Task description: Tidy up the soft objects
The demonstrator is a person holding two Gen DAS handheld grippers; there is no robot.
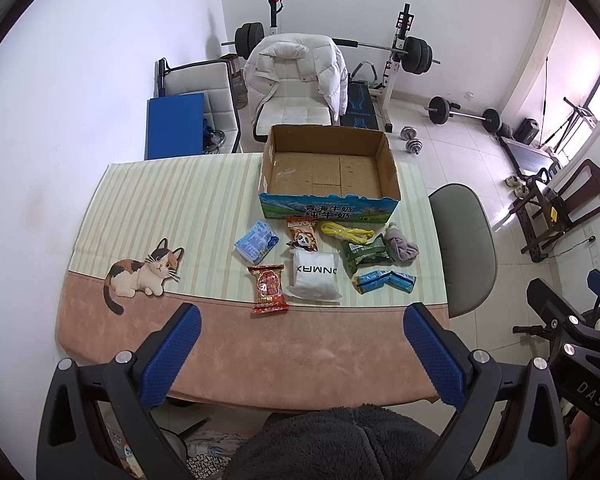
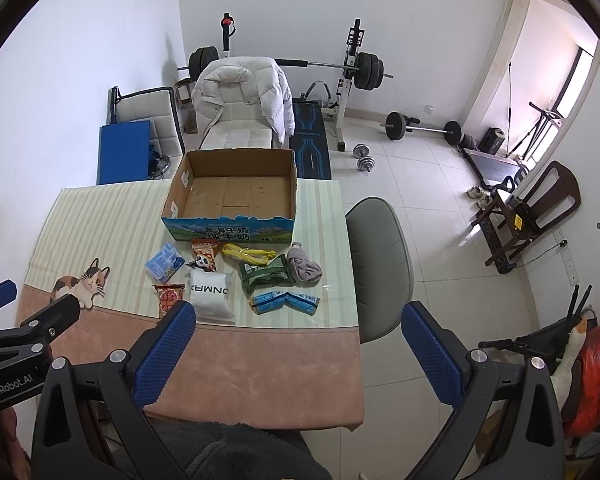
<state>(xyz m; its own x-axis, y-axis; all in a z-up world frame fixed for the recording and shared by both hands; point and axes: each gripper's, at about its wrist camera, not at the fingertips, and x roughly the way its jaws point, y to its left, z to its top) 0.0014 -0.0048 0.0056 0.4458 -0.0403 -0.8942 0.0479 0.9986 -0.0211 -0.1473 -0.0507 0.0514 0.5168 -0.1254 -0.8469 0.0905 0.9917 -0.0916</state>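
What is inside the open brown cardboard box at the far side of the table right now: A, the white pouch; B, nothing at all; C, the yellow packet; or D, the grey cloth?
B: the open brown cardboard box shows only its bare cardboard floor, while the white pouch, the grey cloth and the yellow packet all lie on the striped tablecloth in front of it.

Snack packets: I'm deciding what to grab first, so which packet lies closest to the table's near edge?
The red snack packet, at the front left of the cluster beside the white pouch. Its lower end crosses onto the pink border of the tablecloth; the other packets lie wholly on the stripes.
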